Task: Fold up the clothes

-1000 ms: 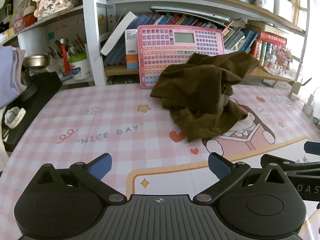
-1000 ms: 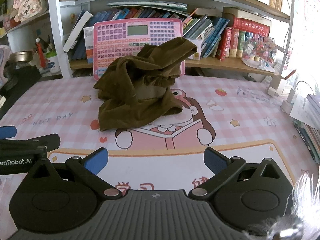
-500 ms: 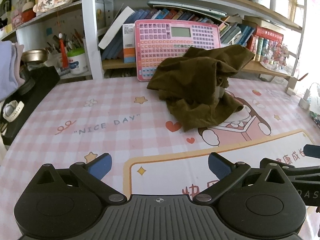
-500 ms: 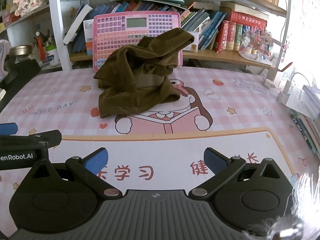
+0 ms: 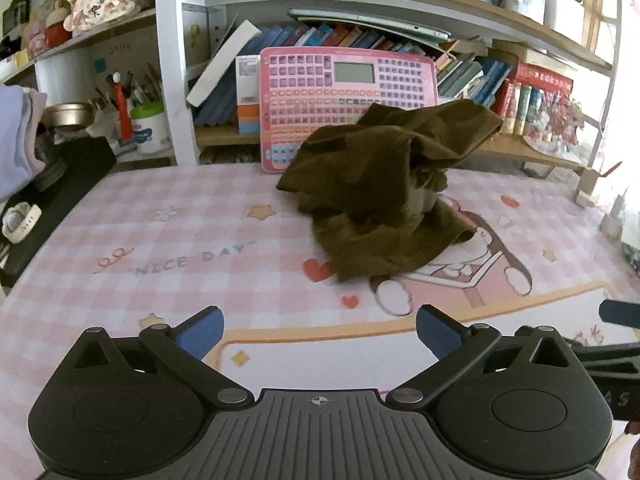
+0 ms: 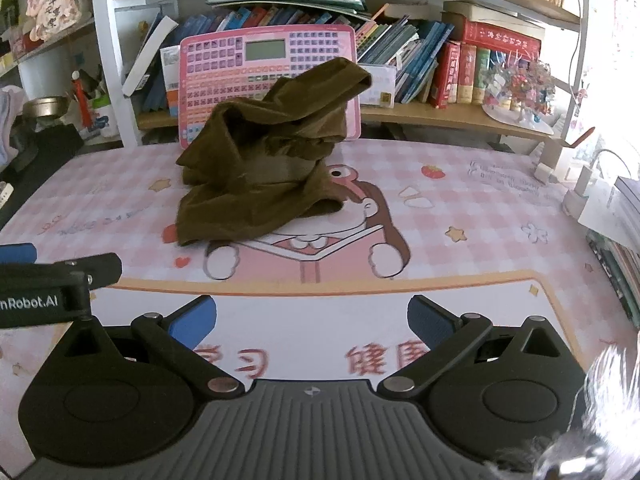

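Both grippers, left [image 5: 319, 330] and right [image 6: 311, 316], jaws wide apart, holding nothing; crumpled brown garment [image 6: 264, 176] sits untouched on counter [image 6: 480, 216].

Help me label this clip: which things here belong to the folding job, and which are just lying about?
Job:
brown garment, crumpled on the mat
left tongs, open
right tongs, open

Lying about:
pink keyboard toy
books
white watch
pen pot
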